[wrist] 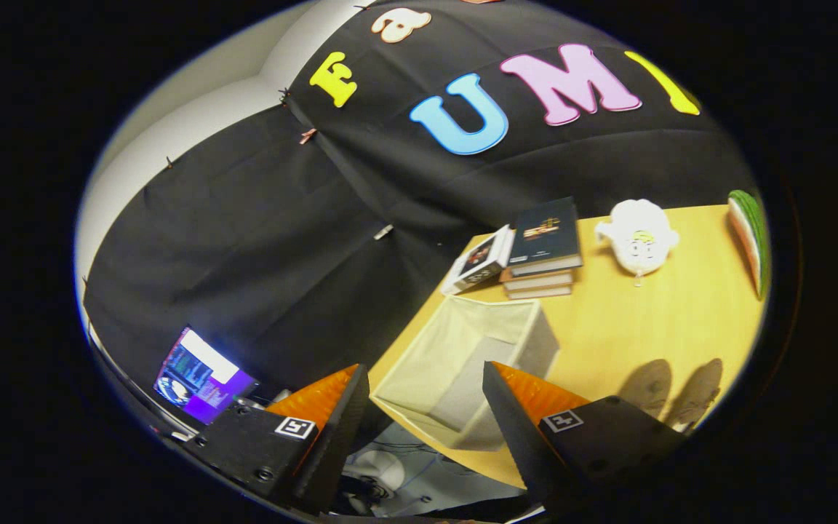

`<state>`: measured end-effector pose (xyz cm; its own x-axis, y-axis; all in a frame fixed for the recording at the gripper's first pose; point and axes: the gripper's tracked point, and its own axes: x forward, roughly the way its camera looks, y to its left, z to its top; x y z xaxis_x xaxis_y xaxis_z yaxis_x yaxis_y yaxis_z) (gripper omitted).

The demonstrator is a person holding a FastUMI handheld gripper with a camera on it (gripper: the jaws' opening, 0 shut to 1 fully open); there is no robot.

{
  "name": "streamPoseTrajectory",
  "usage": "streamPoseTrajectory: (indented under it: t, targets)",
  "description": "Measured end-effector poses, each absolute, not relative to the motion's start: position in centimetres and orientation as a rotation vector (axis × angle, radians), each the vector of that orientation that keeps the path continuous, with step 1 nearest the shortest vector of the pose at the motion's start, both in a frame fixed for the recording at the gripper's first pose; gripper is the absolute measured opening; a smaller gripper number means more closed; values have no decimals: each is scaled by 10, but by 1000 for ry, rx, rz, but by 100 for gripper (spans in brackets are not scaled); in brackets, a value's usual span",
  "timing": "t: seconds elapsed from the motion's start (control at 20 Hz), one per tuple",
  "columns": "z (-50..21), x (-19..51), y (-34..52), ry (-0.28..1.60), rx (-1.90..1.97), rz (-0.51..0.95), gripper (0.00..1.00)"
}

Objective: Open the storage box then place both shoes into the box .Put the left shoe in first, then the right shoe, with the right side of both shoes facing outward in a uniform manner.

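Observation:
The pale fabric storage box (463, 364) stands open-topped on the wooden table (666, 313), near its corner, with nothing visible inside. Two brownish shoes (673, 389) lie side by side on the table, to the right of the box and beyond my right finger. My gripper (426, 378) hangs above the table's edge, tilted, with its fingers wide apart and nothing between them. The box shows through the gap between the fingers, some way below and ahead.
A stack of books (543, 251) sits behind the box, with another book (477, 262) leaning beside it. A white plush toy (641, 236) and a watermelon-slice object (750, 236) lie further along the table. A lit screen (201, 378) stands off the table, beyond my left finger.

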<state>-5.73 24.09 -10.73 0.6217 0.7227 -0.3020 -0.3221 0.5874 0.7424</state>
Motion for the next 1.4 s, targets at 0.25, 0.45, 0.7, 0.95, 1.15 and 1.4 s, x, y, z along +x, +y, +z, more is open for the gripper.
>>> streamPoseTrajectory:
  t: [0.25, 0.45, 0.7, 0.95, 1.15, 1.4]
  targets:
    - [-178, -80, 170, 687, 500, 460, 98]
    - [-235, -98, 142, 774, 450, 353, 98]
    - [-297, -103, 128, 847, 392, 292, 99]
    - [-335, -98, 130, 908, 357, 281, 97]
    - [-364, -89, 132, 933, 261, 267, 88]
    - [-390, -71, 129, 953, 217, 203, 69]
